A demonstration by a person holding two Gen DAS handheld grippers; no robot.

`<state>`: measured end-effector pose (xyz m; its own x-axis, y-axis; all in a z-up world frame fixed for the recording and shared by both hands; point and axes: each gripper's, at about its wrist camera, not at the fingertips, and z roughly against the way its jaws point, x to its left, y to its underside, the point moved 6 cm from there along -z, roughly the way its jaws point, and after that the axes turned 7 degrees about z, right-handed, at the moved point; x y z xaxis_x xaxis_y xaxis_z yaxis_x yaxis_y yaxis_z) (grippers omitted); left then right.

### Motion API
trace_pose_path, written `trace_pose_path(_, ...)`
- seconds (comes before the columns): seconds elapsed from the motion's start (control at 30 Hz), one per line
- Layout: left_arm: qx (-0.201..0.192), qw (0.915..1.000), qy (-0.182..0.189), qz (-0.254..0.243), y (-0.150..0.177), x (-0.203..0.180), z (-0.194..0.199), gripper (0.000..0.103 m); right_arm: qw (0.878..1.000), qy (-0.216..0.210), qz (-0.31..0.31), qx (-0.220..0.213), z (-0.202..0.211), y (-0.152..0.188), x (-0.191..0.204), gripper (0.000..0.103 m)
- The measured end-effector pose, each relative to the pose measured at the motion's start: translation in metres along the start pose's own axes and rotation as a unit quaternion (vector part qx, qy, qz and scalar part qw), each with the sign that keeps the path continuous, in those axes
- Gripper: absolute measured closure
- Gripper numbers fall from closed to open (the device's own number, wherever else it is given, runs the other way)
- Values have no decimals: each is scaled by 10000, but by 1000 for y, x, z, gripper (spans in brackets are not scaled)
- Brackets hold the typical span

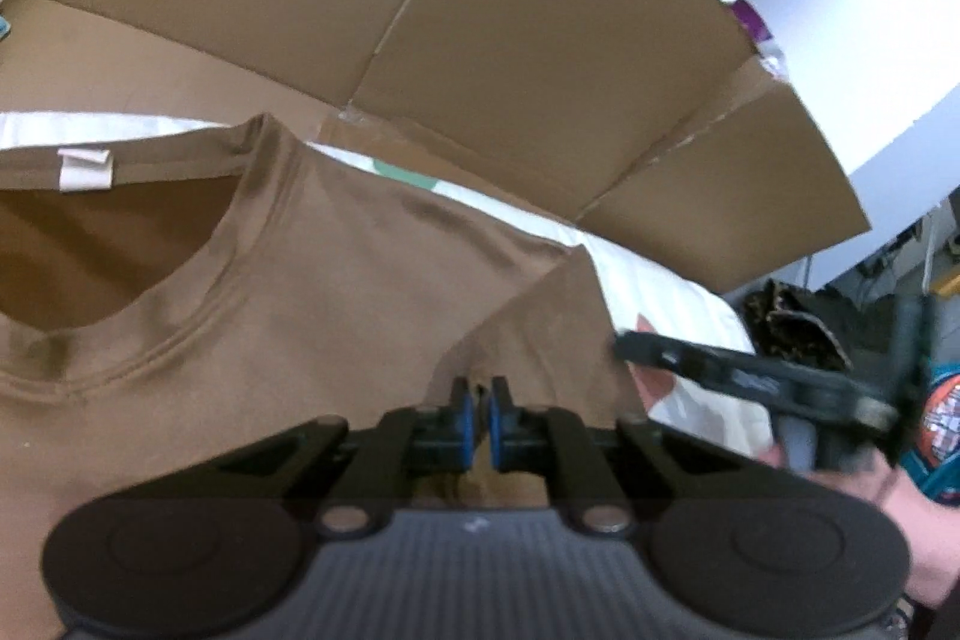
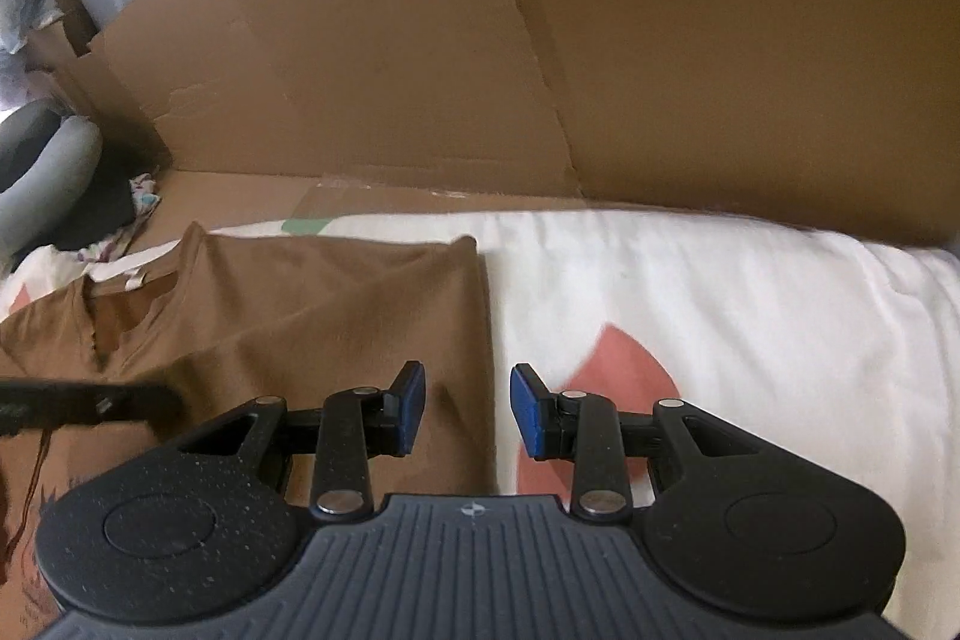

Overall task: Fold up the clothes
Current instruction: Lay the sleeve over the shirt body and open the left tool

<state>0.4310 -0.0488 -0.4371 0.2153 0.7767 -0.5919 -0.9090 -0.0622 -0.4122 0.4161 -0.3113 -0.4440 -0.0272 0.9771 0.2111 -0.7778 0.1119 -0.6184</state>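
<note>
Brown t-shirt [image 1: 336, 280] lies flat on a white bedsheet [image 2: 750, 292] with cardboard sheets [image 1: 540, 58] propped behind. Left gripper [image 1: 479, 409]: blue pads nearly together, pinching a raised fold of the folded-in sleeve; the actual contact is hidden behind the pads. Right gripper [image 2: 468, 409]: jaws apart, nothing between them, straddling the shirt's right edge over the sheet. The shirt's lower half is cut off in both views. Left view is motion-blurred at right; a hand [image 1: 918, 520] is partly cropped.
</note>
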Motion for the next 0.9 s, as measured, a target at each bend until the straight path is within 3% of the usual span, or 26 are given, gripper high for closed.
trace_pose_path(0.37, 42, 9995, 233, -197, -6, -19, 31, 101, 9998, 135, 72, 143, -33, -28, 1, 65)
trace_pose_path(0.9, 326, 9987, -363, 162, 0, 32, 4, 101, 9947, 671, 478, 612, -60, -42, 3, 65)
